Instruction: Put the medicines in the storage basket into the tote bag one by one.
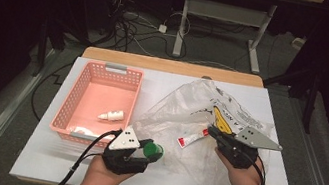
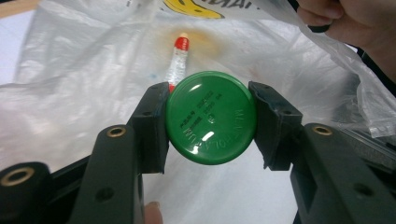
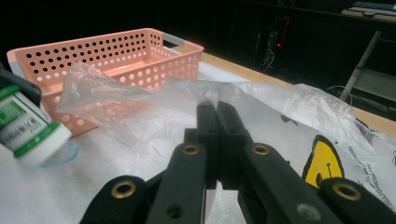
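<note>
Green-capped jar (image 2: 211, 117) sits clamped in the left tongs (image 1: 145, 152), out of the plastic bag (image 1: 190, 107); right tongs (image 3: 217, 140) pinch the bag's film shut. Next, probably into the pink basket (image 1: 84, 79).

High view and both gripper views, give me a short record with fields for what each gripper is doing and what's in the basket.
left gripper: jaws shut on green-capped bottle, beside the basket
right gripper: jaws shut on clear plastic bag, pinching its edge
pink basket: holds a small white bottle
in the bag: red-capped tube
</note>
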Tool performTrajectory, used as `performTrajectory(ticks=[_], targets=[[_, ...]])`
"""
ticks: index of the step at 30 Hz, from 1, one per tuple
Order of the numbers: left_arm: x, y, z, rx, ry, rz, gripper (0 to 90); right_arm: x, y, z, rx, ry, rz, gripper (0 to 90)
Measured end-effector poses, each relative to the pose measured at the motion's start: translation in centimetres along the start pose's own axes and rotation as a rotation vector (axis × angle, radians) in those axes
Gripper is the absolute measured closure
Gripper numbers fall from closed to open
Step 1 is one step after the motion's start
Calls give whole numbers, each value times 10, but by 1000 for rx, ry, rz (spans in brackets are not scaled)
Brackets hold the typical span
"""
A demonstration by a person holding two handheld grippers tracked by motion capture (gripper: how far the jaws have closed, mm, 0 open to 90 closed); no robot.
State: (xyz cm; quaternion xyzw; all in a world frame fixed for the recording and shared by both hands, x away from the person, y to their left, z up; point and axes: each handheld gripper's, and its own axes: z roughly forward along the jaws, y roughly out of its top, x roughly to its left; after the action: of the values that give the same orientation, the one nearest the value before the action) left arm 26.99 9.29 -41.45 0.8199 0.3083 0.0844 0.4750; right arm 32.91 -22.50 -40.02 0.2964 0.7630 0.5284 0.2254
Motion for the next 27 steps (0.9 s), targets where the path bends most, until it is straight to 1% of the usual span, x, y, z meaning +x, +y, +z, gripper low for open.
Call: performTrajectory(ticks=[3, 6, 8, 12, 19, 22, 27], targets=[[-2, 2, 9, 4, -2, 9, 500, 1, 0, 0, 0, -1, -2, 900], [-2, 3, 18, -2, -6, 2, 501, 1, 0, 0, 2, 2, 0, 900], [-2, 4, 24, 3, -5, 11, 501, 2, 0, 1, 3, 4, -2, 900], [-2, 8, 34, 5, -5, 7, 501, 2, 0, 2, 2, 5, -1, 900], [-4, 13, 51, 8, 0, 24, 500, 1, 0, 2, 0, 5, 1, 900], [-5, 14, 58, 7, -5, 22, 501, 2, 0, 3, -1, 3, -1, 900], [-7, 14, 72, 12, 1, 28, 501, 2, 1, 4, -1, 3, -5, 900]])
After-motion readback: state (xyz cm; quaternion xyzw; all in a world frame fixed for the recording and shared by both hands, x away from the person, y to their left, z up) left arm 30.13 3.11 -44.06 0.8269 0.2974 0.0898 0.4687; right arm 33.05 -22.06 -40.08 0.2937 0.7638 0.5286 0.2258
